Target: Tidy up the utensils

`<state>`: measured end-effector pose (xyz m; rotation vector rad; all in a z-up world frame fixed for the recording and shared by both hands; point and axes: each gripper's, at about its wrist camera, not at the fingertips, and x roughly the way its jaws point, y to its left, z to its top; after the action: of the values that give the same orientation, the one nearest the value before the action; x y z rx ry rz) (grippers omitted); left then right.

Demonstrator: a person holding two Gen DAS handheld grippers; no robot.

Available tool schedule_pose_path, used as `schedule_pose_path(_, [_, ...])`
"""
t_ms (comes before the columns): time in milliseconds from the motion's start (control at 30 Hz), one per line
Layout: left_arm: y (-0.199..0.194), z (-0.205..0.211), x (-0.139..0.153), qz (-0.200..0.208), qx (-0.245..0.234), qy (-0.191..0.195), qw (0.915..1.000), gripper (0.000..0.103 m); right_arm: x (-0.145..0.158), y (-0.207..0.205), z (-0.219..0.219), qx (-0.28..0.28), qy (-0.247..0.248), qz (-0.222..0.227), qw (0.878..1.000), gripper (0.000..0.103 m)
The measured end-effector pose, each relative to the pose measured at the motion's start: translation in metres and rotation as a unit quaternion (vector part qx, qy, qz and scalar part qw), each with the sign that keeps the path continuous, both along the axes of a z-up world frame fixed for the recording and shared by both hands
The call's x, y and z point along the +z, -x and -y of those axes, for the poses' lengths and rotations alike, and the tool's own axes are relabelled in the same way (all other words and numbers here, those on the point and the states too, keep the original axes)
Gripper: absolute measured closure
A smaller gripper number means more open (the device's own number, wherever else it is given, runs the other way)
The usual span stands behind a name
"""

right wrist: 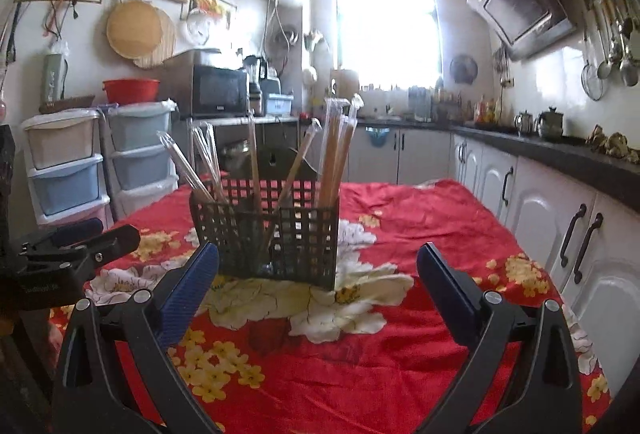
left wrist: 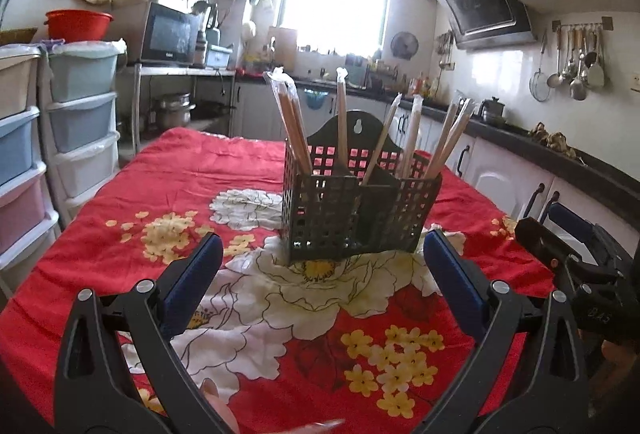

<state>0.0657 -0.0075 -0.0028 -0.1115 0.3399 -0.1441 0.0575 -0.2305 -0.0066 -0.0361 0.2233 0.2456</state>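
Both grippers idle: left gripper (left wrist: 322, 254) and right gripper (right wrist: 318, 264) have fingers spread wide, holding nothing. Black mesh caddy (left wrist: 356, 209) stands mid-table on the red floral cloth (left wrist: 168, 177), wrapped chopsticks (left wrist: 294, 129) upright across its compartments. Looks like a start or finished state; can't tell which. Next: approach caddy, pick one pair, re-sort.

The table is covered by a red floral cloth (left wrist: 168, 173), soft and slightly wrinkled, matt in finish. The utensil holder (left wrist: 352, 218) is formed of dark perforated plastic with a dull surface. The chopsticks (left wrist: 296, 129) appear wooden and are sealed in clear, glossy plastic sleeves. The gripper fingers (left wrist: 200, 274) are faced with blue textured pads set on smooth black plastic arms fitted with bright metal rivets.
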Motion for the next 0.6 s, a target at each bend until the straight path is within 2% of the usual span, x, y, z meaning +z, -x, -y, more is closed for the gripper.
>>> schedule_pose_path(133, [0.0013, 0.0, -0.0043, 0.009, 0.006, 0.003, 0.9999, 0.01, -0.0031, 0.0055, -0.0017, 0.0, -0.001, 0.013, 1.0, 0.006])
schedule_pose_path(600, [0.0058, -0.0012, -0.0053, 0.027, 0.01, 0.003, 0.9996, 0.01, -0.006, 0.0083, -0.0013, -0.015, -0.01, 0.014, 1.0, 0.006])
